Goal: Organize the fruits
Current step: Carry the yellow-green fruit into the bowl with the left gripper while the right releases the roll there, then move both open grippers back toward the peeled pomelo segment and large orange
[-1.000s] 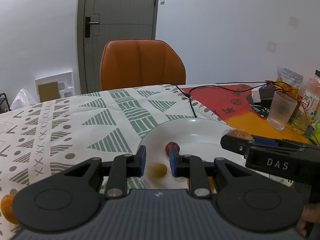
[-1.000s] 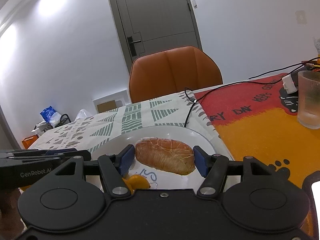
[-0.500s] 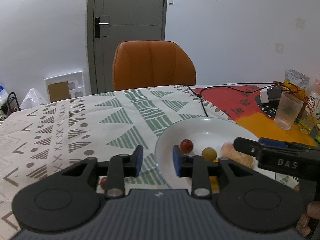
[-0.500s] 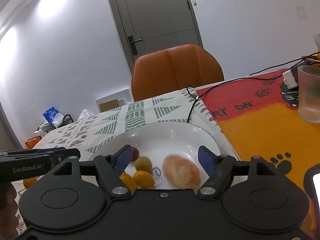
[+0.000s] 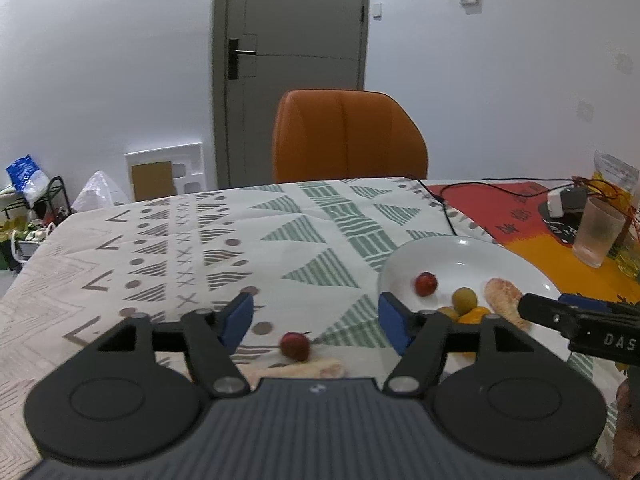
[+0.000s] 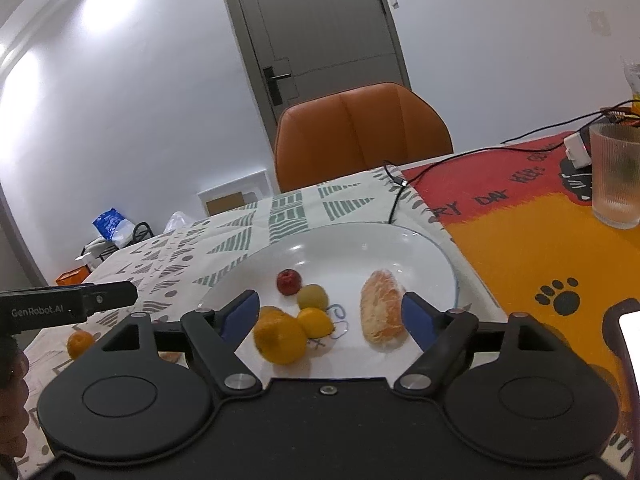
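1. On my far left, a small orange (image 6: pixel 80 343) lies on the patterned cloth (image 5: pixel 168 256) of the desk, well apart from the plate.
2. My left jaws (image 5: pixel 316 320) stand open and hold nothing; they have just been opening. A small red fruit (image 5: pixel 295 345) lies on the cloth between them, untouched. Just in front of it, close to me, lies a pale peeled piece (image 5: pixel 304 369).
3. I judge this red fruit is the next one to pick. It is round and small, so if only one pad touches it first, it can roll away across the cloth.
4. The white plate (image 6: pixel 400 248) already holds a red fruit (image 6: pixel 289 281), a green-yellow one (image 6: pixel 313 297), a lemon (image 6: pixel 316 322), a big orange (image 6: pixel 280 338) and a peeled citrus piece (image 6: pixel 382 316).
5. My right jaws (image 6: pixel 332 318) are also open and empty; they too have just been opening, with the fruits between them but not pressed. If I pull back carelessly, a pad can push the peeled piece.
6. On the right stands a glass (image 6: pixel 616 176), near a cable (image 6: pixel 400 188); a wide swing could knock it over.
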### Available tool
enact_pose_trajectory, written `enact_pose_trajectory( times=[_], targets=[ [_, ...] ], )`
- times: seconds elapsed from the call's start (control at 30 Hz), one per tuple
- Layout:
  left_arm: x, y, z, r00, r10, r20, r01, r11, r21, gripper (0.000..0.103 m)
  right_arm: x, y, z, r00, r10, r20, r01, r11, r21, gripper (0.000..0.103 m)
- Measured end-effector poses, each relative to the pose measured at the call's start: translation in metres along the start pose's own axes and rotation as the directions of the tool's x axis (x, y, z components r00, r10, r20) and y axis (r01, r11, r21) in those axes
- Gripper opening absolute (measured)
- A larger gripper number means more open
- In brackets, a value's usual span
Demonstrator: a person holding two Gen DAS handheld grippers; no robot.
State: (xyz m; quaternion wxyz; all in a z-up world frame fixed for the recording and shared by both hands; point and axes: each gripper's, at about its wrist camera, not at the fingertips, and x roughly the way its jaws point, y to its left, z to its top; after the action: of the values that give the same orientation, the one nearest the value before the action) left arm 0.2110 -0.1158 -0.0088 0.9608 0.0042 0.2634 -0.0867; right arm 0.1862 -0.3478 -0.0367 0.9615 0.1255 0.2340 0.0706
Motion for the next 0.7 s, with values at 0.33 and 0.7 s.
enact_pose_trajectory(
  times=[0.33,0.7],
  targets=[
    [-0.021,0.03,-0.008,0.999,0.05,0.014,-0.05,0.998,-0.03,0.075,-0.006,0.024,-0.003,0.999,0.032,-0.005,-0.032,0.999,-0.029,0.082],
    [-0.036,0.061,-0.021,0.993,0.115,0.005,-0.114,0.991,-0.065,0.084,-0.009,0.053,-0.008,0.998,0.061,-0.002,-0.061,0.995,-0.084,0.103]
  ],
)
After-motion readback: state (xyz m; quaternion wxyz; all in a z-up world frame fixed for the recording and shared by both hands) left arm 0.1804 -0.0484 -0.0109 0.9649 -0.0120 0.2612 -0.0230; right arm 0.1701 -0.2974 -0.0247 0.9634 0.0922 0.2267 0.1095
